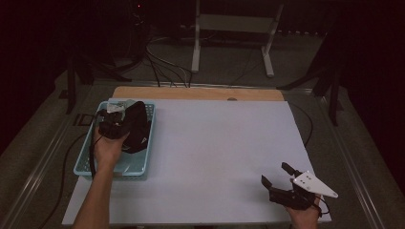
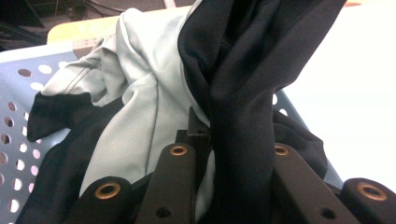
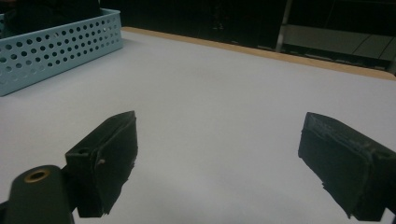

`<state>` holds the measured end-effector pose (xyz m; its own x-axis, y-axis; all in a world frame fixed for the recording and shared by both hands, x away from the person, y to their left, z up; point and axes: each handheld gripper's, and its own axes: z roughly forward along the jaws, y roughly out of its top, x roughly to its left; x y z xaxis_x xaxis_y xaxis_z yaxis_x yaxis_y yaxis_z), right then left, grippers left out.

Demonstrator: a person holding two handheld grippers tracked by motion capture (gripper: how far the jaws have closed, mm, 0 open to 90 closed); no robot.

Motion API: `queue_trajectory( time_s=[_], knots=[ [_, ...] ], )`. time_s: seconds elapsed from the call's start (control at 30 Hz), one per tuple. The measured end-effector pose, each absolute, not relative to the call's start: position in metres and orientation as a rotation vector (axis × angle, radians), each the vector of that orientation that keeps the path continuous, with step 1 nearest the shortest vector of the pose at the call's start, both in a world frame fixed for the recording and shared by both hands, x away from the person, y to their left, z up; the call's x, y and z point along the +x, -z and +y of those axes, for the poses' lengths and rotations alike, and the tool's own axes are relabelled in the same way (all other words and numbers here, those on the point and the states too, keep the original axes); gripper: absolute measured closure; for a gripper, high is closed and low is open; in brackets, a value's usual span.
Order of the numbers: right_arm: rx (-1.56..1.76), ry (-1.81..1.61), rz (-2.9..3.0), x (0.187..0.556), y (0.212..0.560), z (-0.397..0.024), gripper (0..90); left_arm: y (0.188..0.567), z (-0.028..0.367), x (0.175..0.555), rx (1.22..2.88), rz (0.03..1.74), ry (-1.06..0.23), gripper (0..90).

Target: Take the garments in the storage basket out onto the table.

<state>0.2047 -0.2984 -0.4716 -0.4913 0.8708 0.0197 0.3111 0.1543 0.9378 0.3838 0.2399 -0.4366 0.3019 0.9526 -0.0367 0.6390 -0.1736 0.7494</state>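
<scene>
A light blue perforated basket (image 1: 84,164) stands at the table's left and holds a black garment (image 1: 137,128) and a pale grey one (image 1: 117,107). My left gripper (image 1: 112,125) is down in the basket, shut on a fold of the black garment (image 2: 243,93), which rises as a bunched ridge between the jaws. The pale grey garment (image 2: 140,102) lies just left of that fold, against the basket wall (image 2: 18,93). At the near right corner my right gripper (image 1: 274,172) rests low over the table, open, with nothing between its fingers (image 3: 107,158).
A white sheet (image 1: 224,143) covers the table, with a wooden edge (image 1: 196,93) showing at the back. The basket (image 3: 56,46) sits far left in the right gripper view. Cables and a white stand's legs (image 1: 229,43) lie on the floor beyond.
</scene>
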Motion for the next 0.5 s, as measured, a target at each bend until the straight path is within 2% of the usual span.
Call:
queue_trajectory(
  time_s=[0.5],
  knots=[
    [1.124, -1.335, 1.891, 0.205, 0.472, -0.298, 11.7, 0.409, 0.244, 0.363, 1.836, 1.298, -0.65, 82.0]
  ],
)
